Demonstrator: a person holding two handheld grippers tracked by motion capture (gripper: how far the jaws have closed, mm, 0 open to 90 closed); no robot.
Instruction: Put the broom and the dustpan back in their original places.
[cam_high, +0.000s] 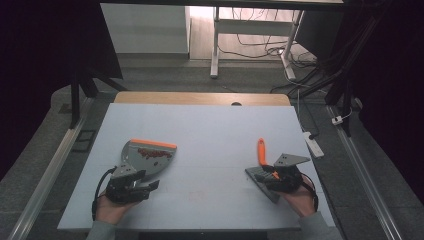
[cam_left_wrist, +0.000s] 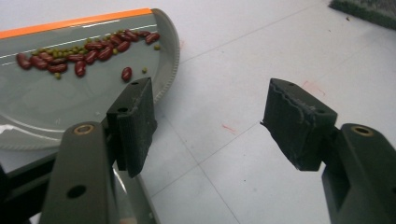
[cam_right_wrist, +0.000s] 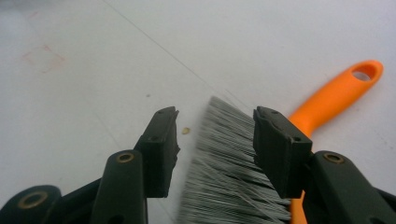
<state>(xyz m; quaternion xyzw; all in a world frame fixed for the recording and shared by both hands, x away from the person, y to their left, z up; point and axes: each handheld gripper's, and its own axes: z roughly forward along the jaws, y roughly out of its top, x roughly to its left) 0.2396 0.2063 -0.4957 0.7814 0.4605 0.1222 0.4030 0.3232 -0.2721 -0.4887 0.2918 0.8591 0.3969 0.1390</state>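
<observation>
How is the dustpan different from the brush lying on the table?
The dustpan is a broad grey scoop holding red and green beans; the brush is long and narrow, with grey bristles and nothing on it. The dustpan lies by the left gripper, the brush by the right gripper. Both have orange parts and rest flat on the table.

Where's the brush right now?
In the high view, the brush lies on the table's right side, orange handle pointing away, its bristles under the right gripper.

In the left gripper view the dustpan (cam_left_wrist: 70, 93) runs off the left edge. In the right gripper view the brush's bristles (cam_right_wrist: 229, 172) run off the bottom.
</observation>
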